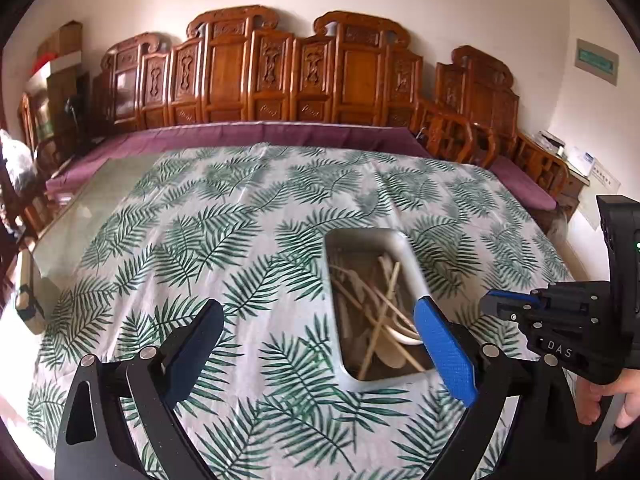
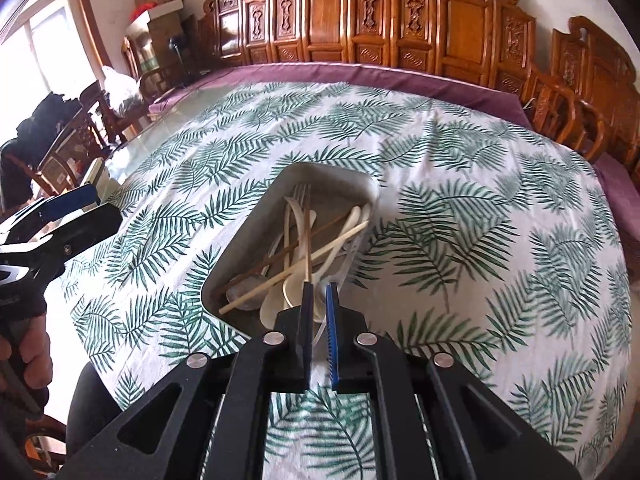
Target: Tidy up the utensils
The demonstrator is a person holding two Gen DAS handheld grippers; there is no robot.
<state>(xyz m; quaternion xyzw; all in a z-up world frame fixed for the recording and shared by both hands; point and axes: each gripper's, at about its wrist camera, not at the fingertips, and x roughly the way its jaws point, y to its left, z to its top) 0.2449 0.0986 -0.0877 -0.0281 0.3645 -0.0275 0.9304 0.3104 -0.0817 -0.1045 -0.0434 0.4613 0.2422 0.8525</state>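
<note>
Your left gripper [image 1: 320, 344] stood wide, nothing between its pads. Your right gripper [image 2: 320, 296] hung over the tray [image 2: 244, 248], jaws parted narrowly, gripping nothing. Chopsticks [image 2: 308, 236] and spoons [image 2: 340, 232] lay crossed inside the tray on the leaf-print tablecloth [image 2: 460, 208].

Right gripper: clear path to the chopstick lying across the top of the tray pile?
Probably yes. The right gripper hangs just above the tray, nothing between it and the top chopstick. Its jaws are only slightly apart, and spoons crowd beneath.
</note>
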